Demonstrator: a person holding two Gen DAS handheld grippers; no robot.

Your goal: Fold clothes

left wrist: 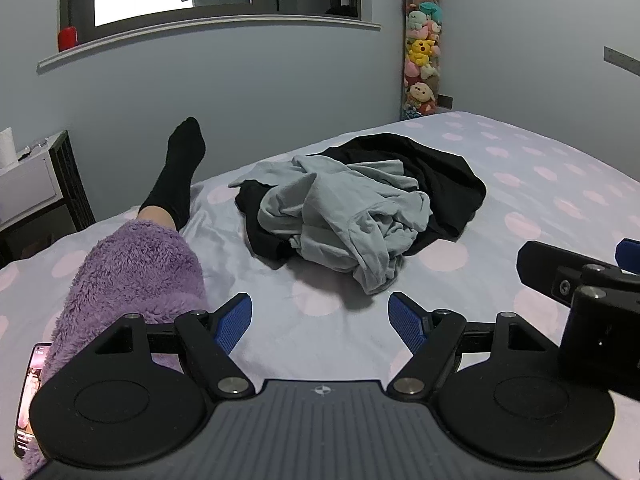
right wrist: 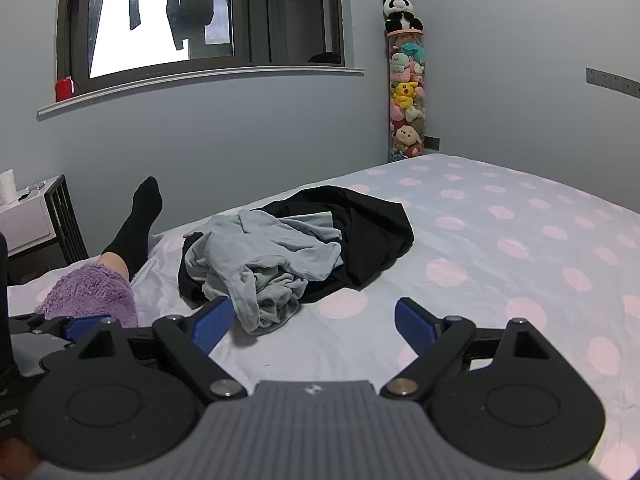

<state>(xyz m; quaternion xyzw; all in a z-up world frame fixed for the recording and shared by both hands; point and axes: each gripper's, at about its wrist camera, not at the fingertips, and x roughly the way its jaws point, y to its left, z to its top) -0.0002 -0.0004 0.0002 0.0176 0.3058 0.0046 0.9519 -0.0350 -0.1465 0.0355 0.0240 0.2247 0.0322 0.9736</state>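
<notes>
A crumpled light grey garment (left wrist: 340,216) lies on top of a black garment (left wrist: 444,184) in a heap on the bed. Both also show in the right wrist view, the grey garment (right wrist: 264,264) over the black one (right wrist: 360,232). My left gripper (left wrist: 320,320) is open and empty, just short of the heap's near edge. My right gripper (right wrist: 314,320) is open and empty, its left blue pad (right wrist: 212,320) close to the grey garment's near end. The right gripper's body shows at the right of the left wrist view (left wrist: 580,284).
The bed (left wrist: 540,184) has a pale sheet with pink dots. A person's leg in a purple fleece (left wrist: 132,280) and black sock (left wrist: 180,168) lies at the left. A phone (left wrist: 32,392) lies beside it. A nightstand (left wrist: 36,184) and a tube of plush toys (left wrist: 422,52) stand behind.
</notes>
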